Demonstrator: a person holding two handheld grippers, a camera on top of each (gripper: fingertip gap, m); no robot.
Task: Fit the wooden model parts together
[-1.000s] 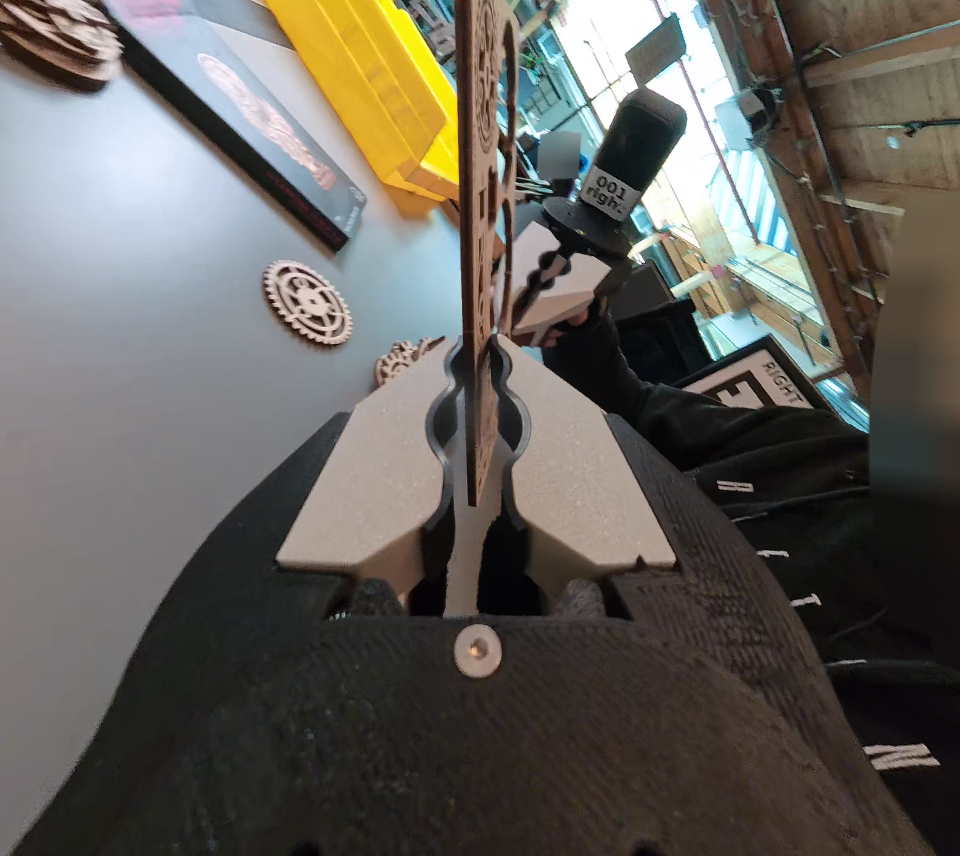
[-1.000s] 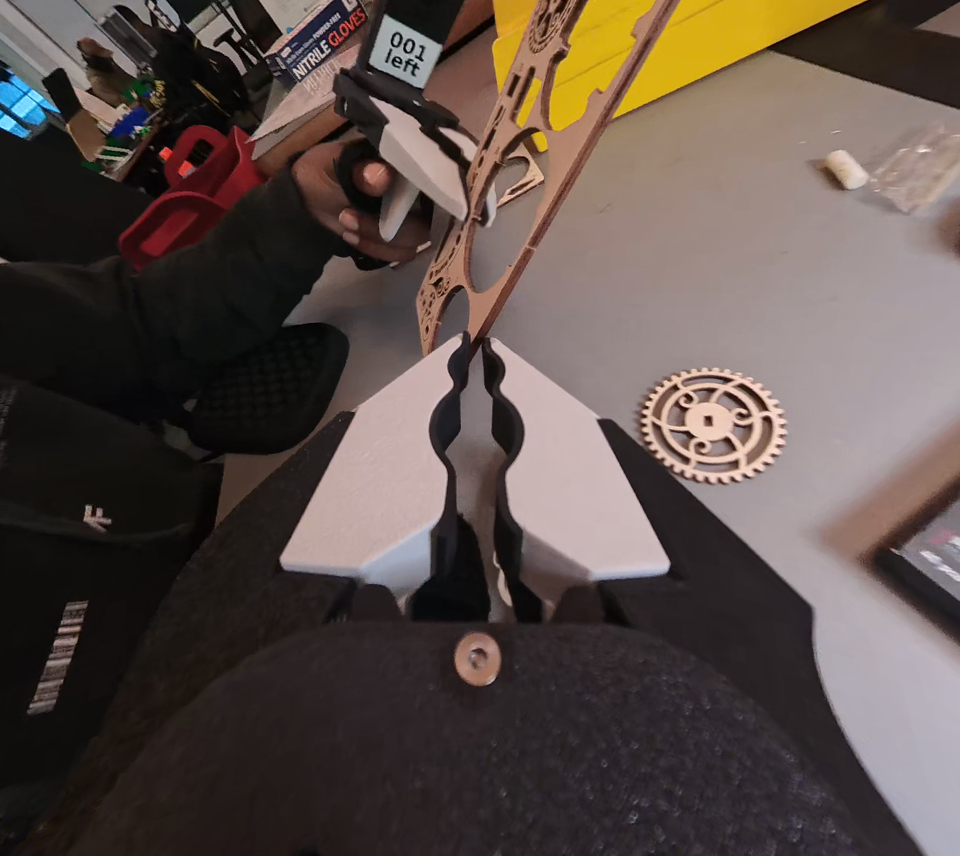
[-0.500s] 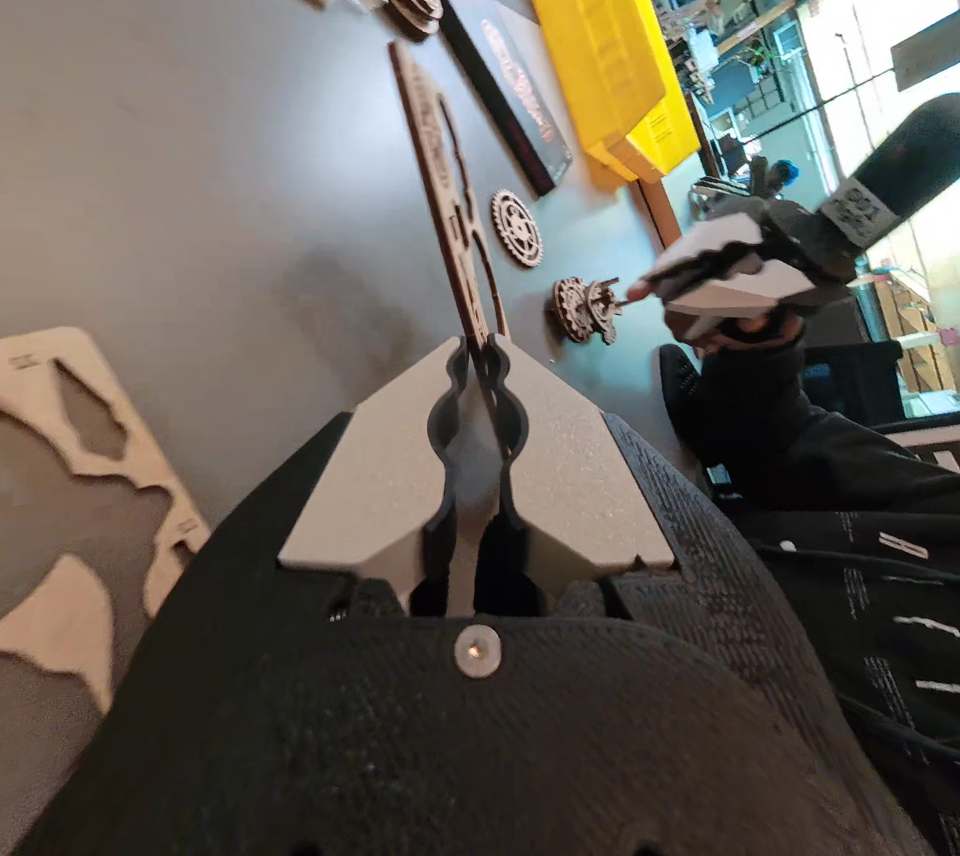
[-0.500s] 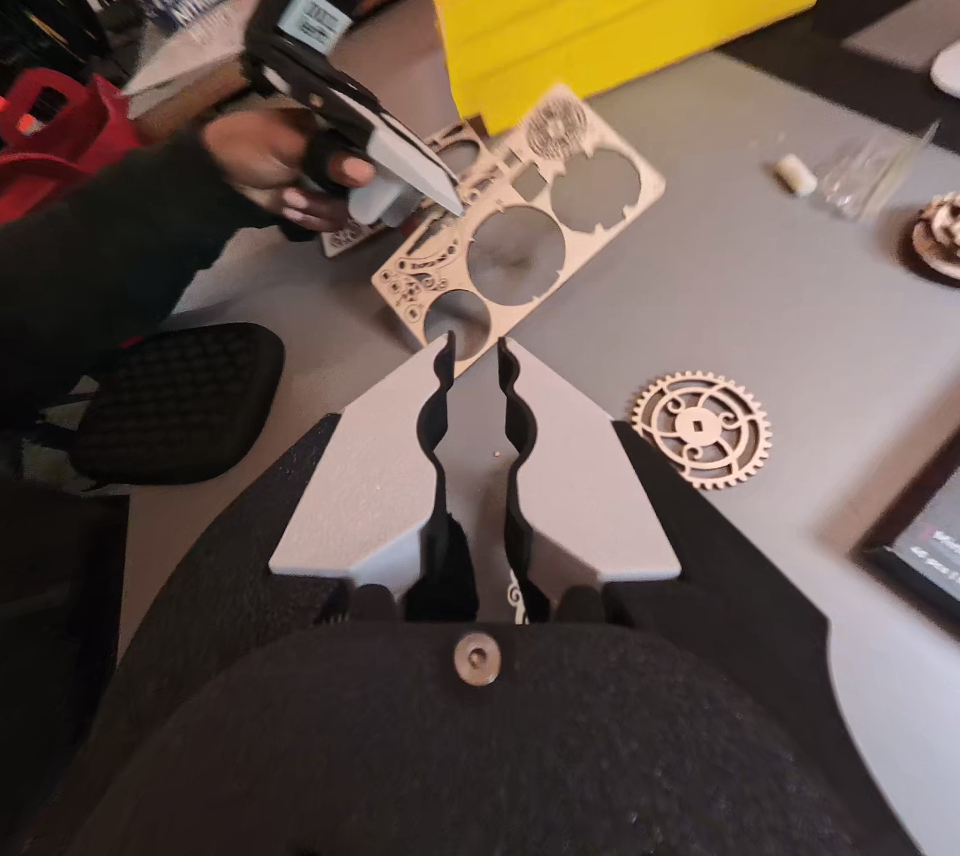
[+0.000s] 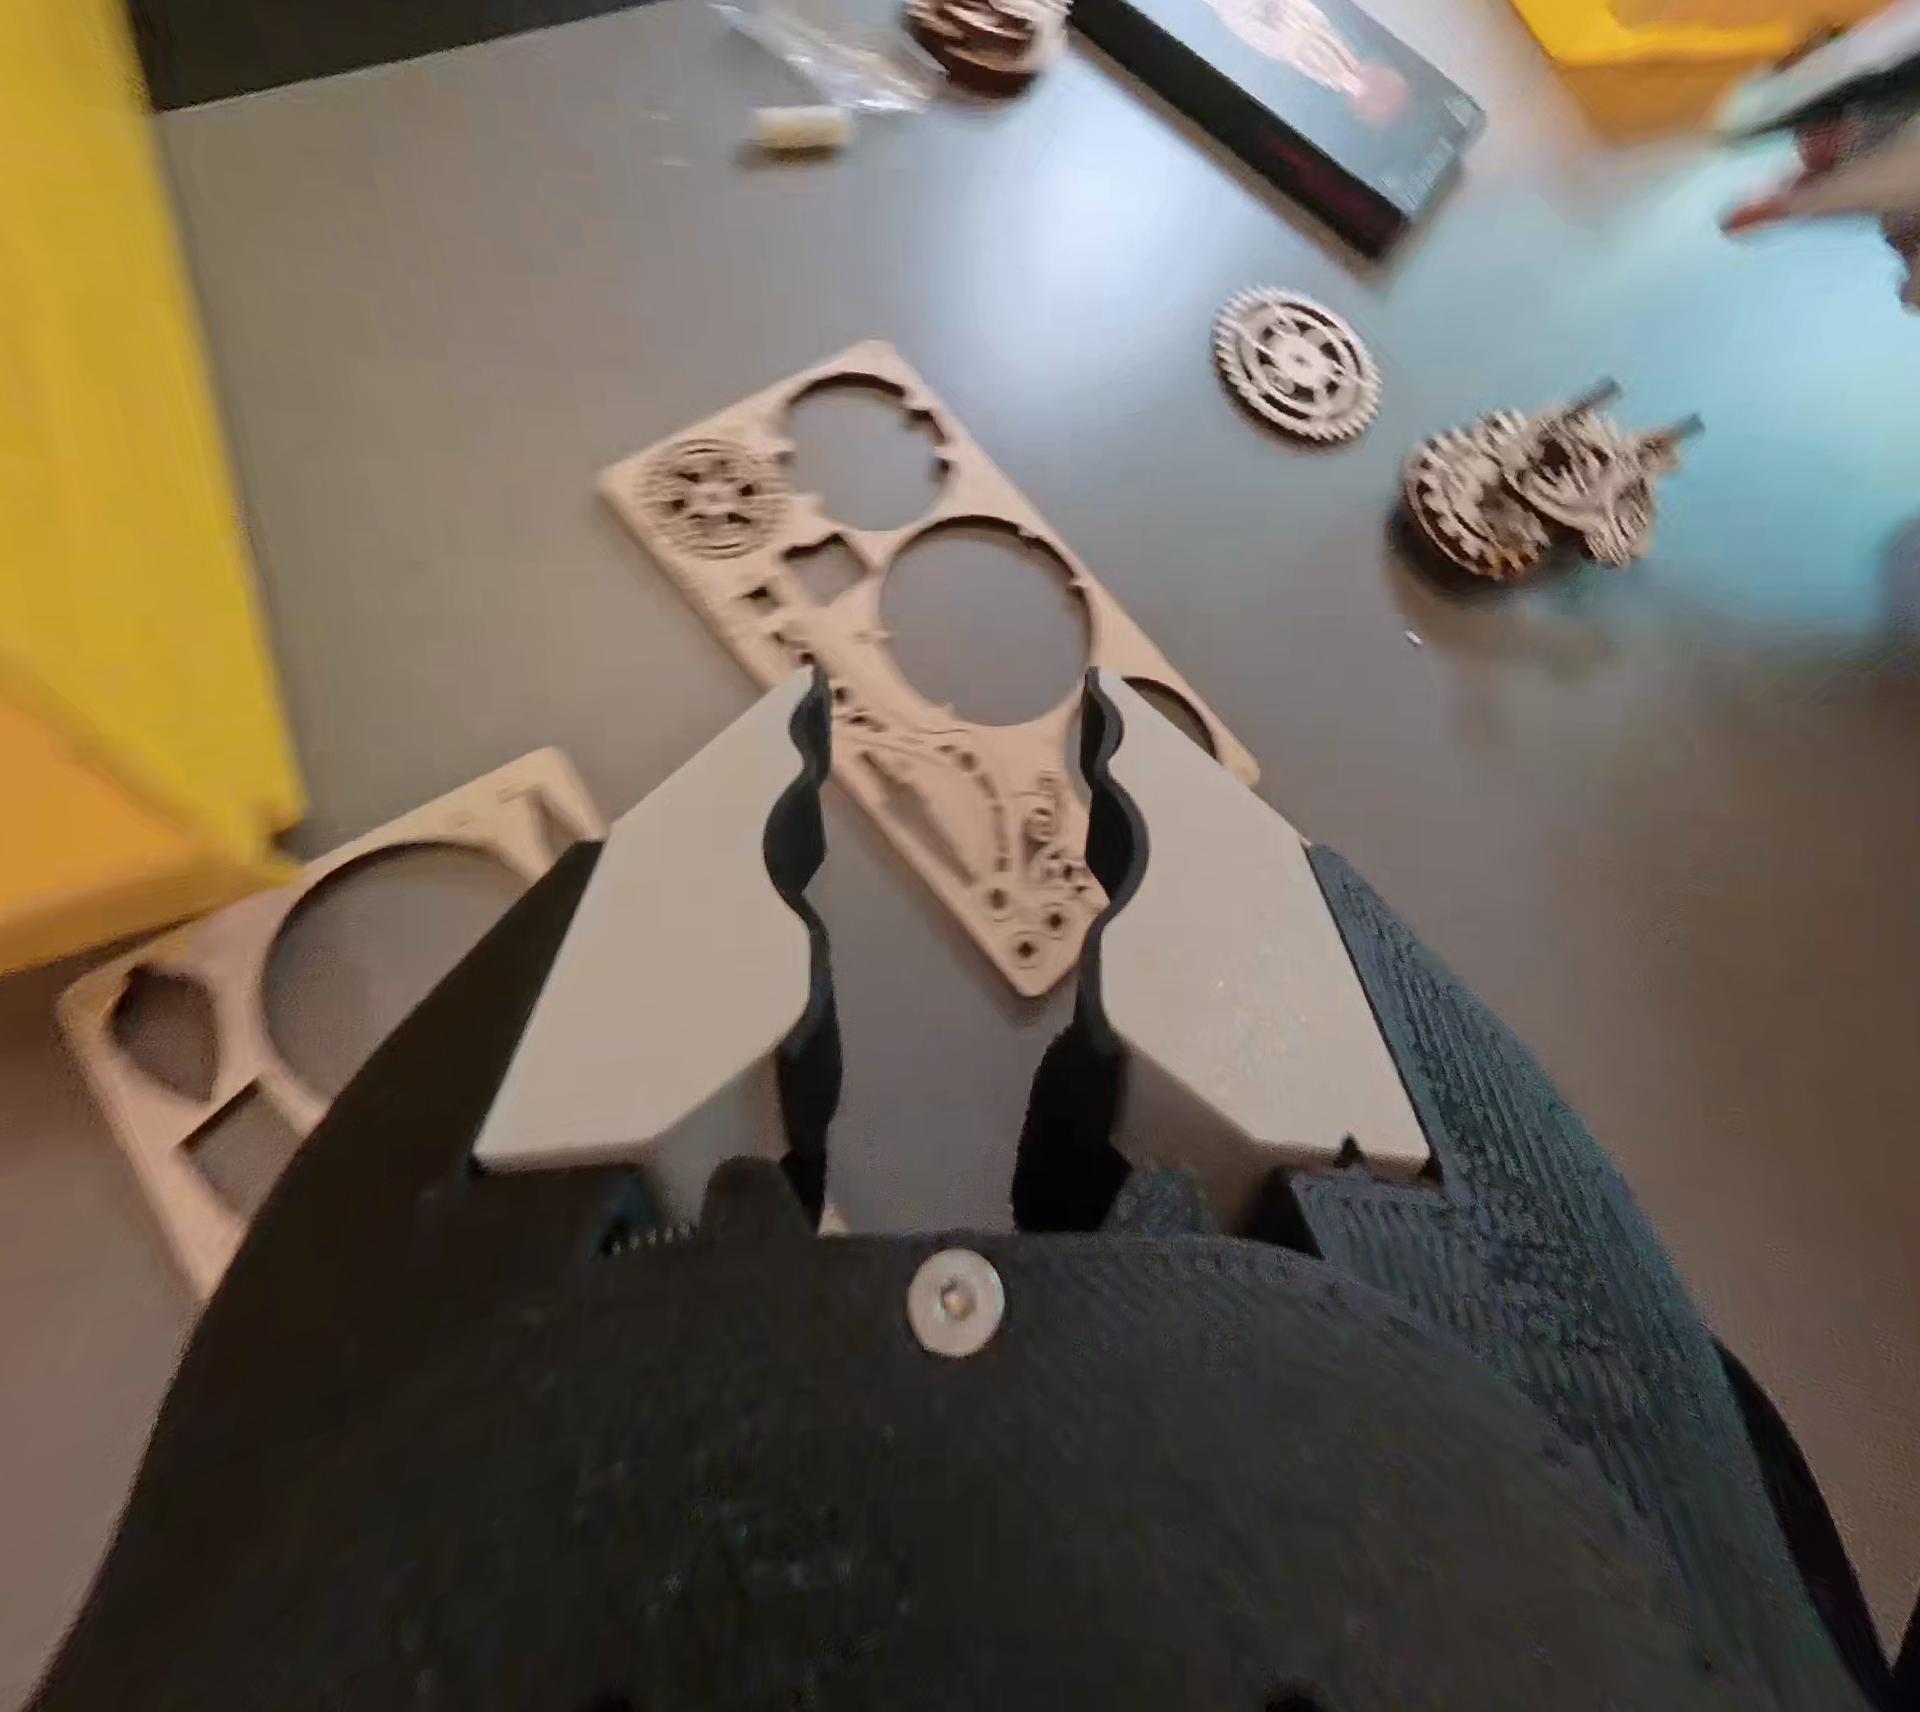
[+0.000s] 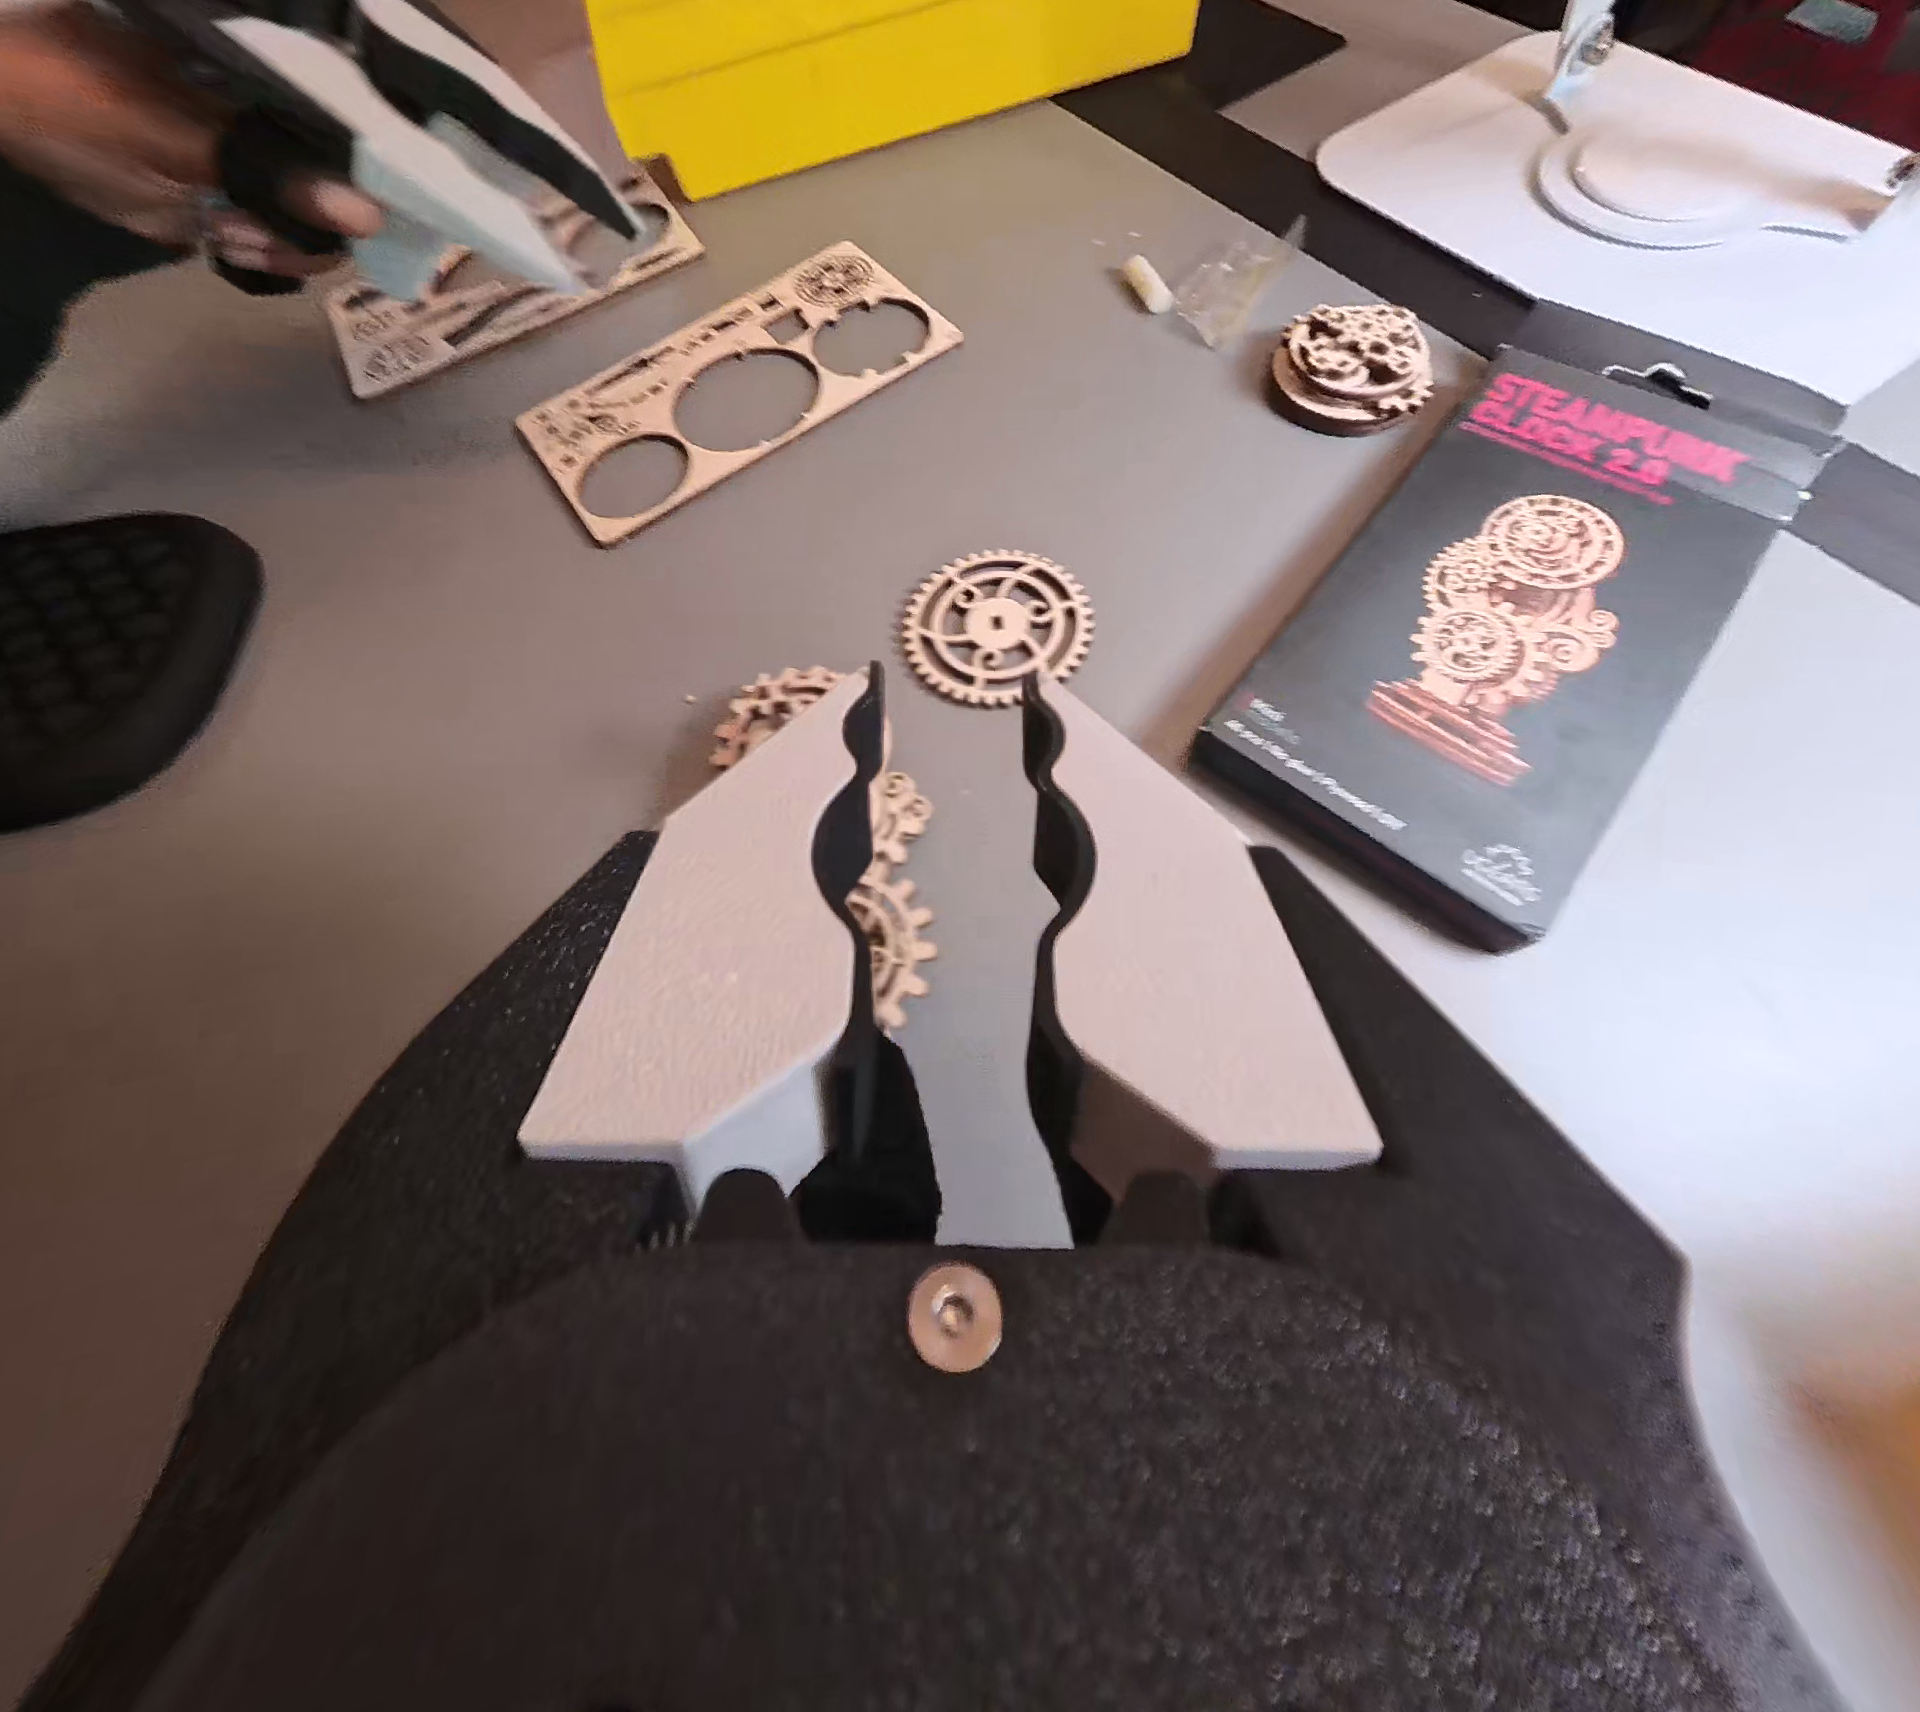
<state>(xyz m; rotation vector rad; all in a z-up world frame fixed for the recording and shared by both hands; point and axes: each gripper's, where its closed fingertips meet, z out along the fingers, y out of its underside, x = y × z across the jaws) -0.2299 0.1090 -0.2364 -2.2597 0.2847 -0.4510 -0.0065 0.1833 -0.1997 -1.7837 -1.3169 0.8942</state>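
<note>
1. Your left gripper (image 5: 951, 696) has its jaws spread wide and holds nothing; it tilts down over the grey table (image 5: 468, 332), tips just above the near end of the punched wooden sheet (image 5: 914, 623) lying flat there.
2. Seen from your right wrist, that left gripper (image 6: 592, 249) slants down from the upper left, blurred, your hand (image 6: 208, 166) wrapped round its grip, tips over a second wooden sheet (image 6: 436, 312) that lies by the yellow bin (image 6: 894, 0).
3. Your right gripper (image 6: 951, 686) is also open and empty, angled down at the table.
4. Under its left finger sits the small gear assembly (image 6: 894, 893), partly hidden; it is not gripped.
5. Just past the tips lies a loose flat gear (image 6: 995, 628), apart from the assembly.
6. To the right lies the black kit box (image 6: 1507, 644); beyond it a round stacked wooden piece (image 6: 1351, 369), a small plastic bag (image 6: 1236, 291) and a white peg (image 6: 1143, 280).
7. At the left wrist view's lower left, another cut-out wooden frame (image 5: 208, 1060) rests flat beside a yellow bin (image 5: 104, 415).
</note>
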